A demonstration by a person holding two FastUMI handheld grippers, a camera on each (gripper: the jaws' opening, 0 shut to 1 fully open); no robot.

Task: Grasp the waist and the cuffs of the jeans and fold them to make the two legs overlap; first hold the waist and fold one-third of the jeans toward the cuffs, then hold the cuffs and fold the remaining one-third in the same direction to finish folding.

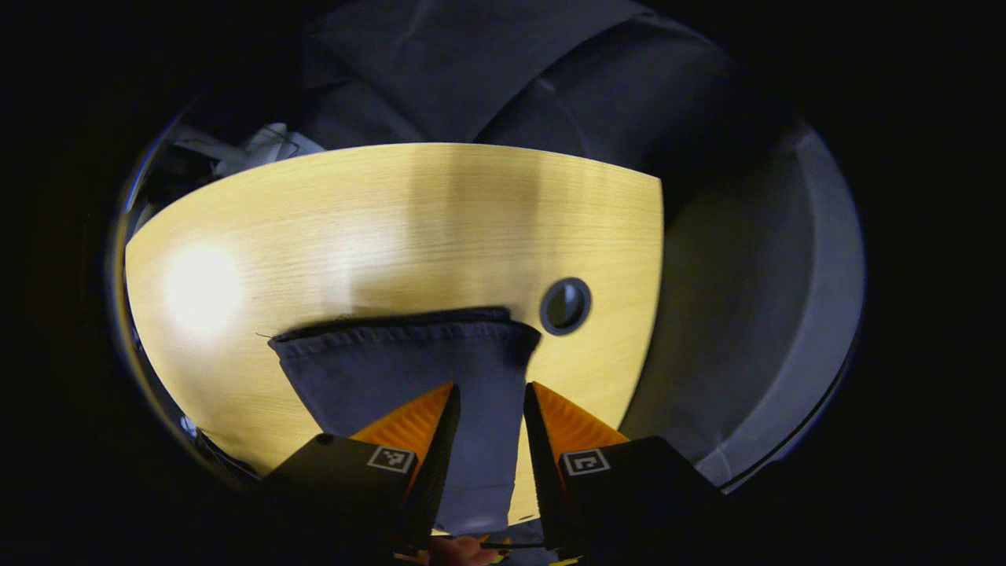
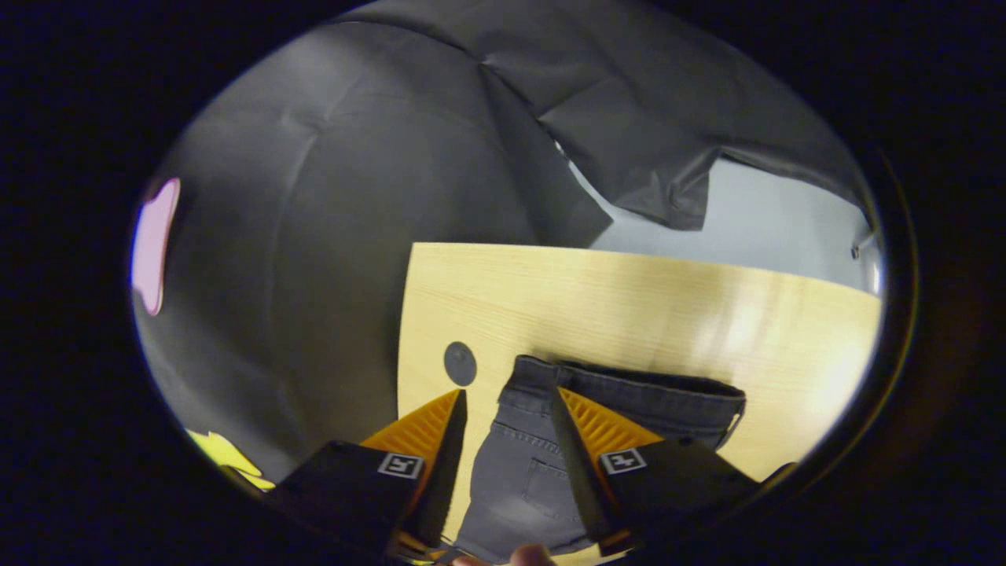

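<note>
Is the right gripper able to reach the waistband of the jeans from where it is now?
Probably yes. The right gripper is open, with the jeans between its fingers and the waistband just ahead on the wooden table; nothing blocks it.

**Counter, cloth wall and floor around the work**

A pale wood-grain counter carries a round cable hole with a dark rim near one side edge; in the right gripper view the same hole sits close to the counter's left edge. Bright glare lies on the counter top. Black cloth hangs creased behind the far edge. Grey floor shows past the counter's side edge, and pale floor beyond its far edge.
</note>
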